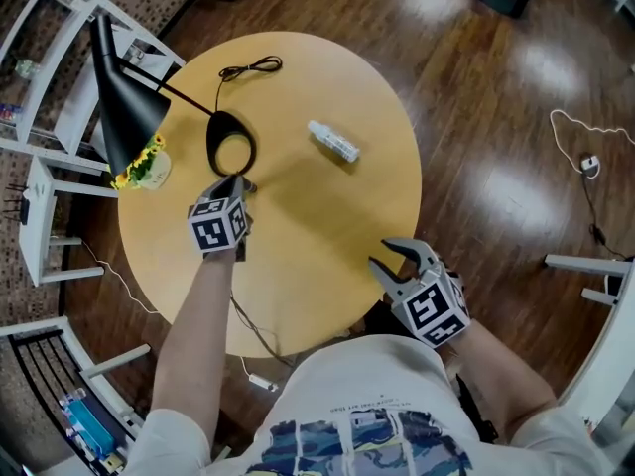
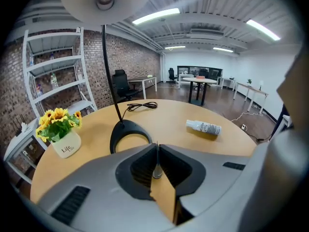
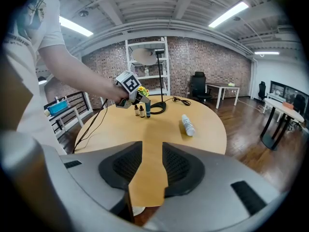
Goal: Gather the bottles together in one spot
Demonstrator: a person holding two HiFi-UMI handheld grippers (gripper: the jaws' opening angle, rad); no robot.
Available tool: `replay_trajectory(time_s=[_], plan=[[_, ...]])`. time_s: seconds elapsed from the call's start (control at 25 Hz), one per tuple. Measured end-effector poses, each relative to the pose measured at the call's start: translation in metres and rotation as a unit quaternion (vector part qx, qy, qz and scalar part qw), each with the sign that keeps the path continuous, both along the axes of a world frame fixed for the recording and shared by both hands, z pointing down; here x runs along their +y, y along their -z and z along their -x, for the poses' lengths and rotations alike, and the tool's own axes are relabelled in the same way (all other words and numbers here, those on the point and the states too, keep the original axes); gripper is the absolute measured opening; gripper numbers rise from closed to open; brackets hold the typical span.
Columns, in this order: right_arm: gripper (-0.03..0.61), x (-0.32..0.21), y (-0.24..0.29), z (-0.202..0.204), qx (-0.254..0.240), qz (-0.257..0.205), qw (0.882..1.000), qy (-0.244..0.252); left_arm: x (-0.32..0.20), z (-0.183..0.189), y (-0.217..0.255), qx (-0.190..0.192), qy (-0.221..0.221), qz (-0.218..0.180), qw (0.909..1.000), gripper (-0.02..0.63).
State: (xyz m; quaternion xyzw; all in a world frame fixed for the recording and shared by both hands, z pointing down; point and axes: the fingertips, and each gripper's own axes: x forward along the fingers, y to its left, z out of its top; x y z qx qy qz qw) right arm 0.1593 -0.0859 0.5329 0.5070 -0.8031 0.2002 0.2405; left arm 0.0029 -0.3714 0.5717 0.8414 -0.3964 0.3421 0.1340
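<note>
**A:** Left gripper (image 1: 238, 184) first: jaws pressed together, tips angled down by the lamp base (image 1: 230, 147). Its own view shows a small grey tip right at the jaw line. Pinched, or just standing beyond? I can't tell.

**B:** Right gripper (image 1: 389, 254) now: jaws apart, and only bare tabletop shows between them. It hovers at the near edge of the table (image 1: 327, 266).

**A:** So where are the bottles?

**B:** Three small bottles (image 3: 142, 110) stand upright in a tight cluster, just beside the left gripper's tips and in front of the lamp base. The white bottle (image 1: 332, 141) lies on its side, well apart from them across the table.

**A:** I'd call that cluster the gathering spot, with the white one the straggler. The task looks most of the way there.

**B:** Agreed. The next move calls for a reach across to the white bottle, with the jaws wide enough for its body. It's round and lying down, so a nudge could set it rolling. Then it has to land by the cluster without toppling the little ones.

**A:** Which camera tells you what?

**B:** The head view hides the small bottles under the left gripper and its marker cube (image 1: 217, 226). Only the right gripper view shows them. The left gripper view misses them too, but it gives the white bottle's label and the sunflower pot (image 2: 65, 141) up close.
</note>
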Motion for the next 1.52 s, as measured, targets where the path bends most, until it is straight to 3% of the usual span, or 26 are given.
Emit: replay_trajectory(time_s=[0.64, 0.72, 1.04, 1.32, 1.52], plan=[[0.150, 0.004, -0.008, 0.003, 0.003, 0.014, 1.000, 0.005, 0.000, 0.008, -0.009, 0.008, 0.012, 0.002, 0.9999, 0.035], [0.150, 0.004, -0.008, 0.005, 0.006, 0.014, 1.000, 0.008, 0.000, 0.008, -0.010, 0.003, 0.007, 0.002, 1.0000, 0.074], [0.150, 0.008, -0.007, 0.014, 0.011, 0.011, 1.000, 0.016, 0.005, 0.012, -0.006, 0.012, -0.004, -0.002, 0.9999, 0.114], [0.150, 0.005, 0.000, 0.038, 0.030, 0.003, 0.999, 0.038, 0.027, 0.037, 0.038, 0.029, -0.009, -0.067, 0.9973, 0.118], [0.150, 0.007, 0.007, 0.059, 0.038, -0.007, 0.998, 0.057, 0.081, 0.072, 0.062, 0.066, 0.018, -0.066, 0.9955, 0.120]])
